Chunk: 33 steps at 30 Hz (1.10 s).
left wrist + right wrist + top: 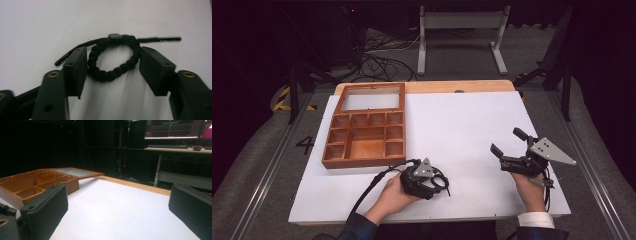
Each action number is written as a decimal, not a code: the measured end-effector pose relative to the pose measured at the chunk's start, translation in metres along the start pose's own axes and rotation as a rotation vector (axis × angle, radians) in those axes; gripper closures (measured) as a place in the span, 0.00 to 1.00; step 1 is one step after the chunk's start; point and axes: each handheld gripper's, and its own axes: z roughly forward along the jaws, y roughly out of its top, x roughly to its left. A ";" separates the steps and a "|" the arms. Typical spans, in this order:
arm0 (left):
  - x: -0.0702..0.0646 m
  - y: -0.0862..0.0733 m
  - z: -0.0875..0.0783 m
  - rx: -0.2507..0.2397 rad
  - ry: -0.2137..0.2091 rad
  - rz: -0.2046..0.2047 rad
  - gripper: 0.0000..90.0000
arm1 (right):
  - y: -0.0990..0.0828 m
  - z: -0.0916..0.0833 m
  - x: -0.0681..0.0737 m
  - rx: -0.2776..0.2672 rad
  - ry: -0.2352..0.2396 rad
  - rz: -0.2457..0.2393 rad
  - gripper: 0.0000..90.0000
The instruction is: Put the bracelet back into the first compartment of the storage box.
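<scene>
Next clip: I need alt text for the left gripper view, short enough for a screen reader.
A black braided bracelet lies on a white table between the left gripper's two black jaws, which stand on either side of its loop, close against it. Its two cord ends stretch out sideways from a small clasp at the top.

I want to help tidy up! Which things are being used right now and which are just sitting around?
In use:
- left gripper, its fingers either side of the black braided bracelet
- wooden compartment box, probably

Just there:
- right gripper, open, nothing in it
- white table cover
</scene>
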 end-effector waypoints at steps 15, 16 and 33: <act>0.000 -0.001 -0.002 -0.015 0.000 0.012 0.85 | 0.001 -0.001 0.001 -0.005 -0.006 -0.005 0.04; 0.000 -0.002 -0.002 -0.016 -0.001 0.014 0.85 | 0.001 -0.001 0.001 -0.005 -0.006 -0.005 0.04; 0.004 -0.001 -0.021 -0.106 0.039 -0.019 0.86 | 0.000 0.000 0.001 -0.004 -0.001 -0.002 0.04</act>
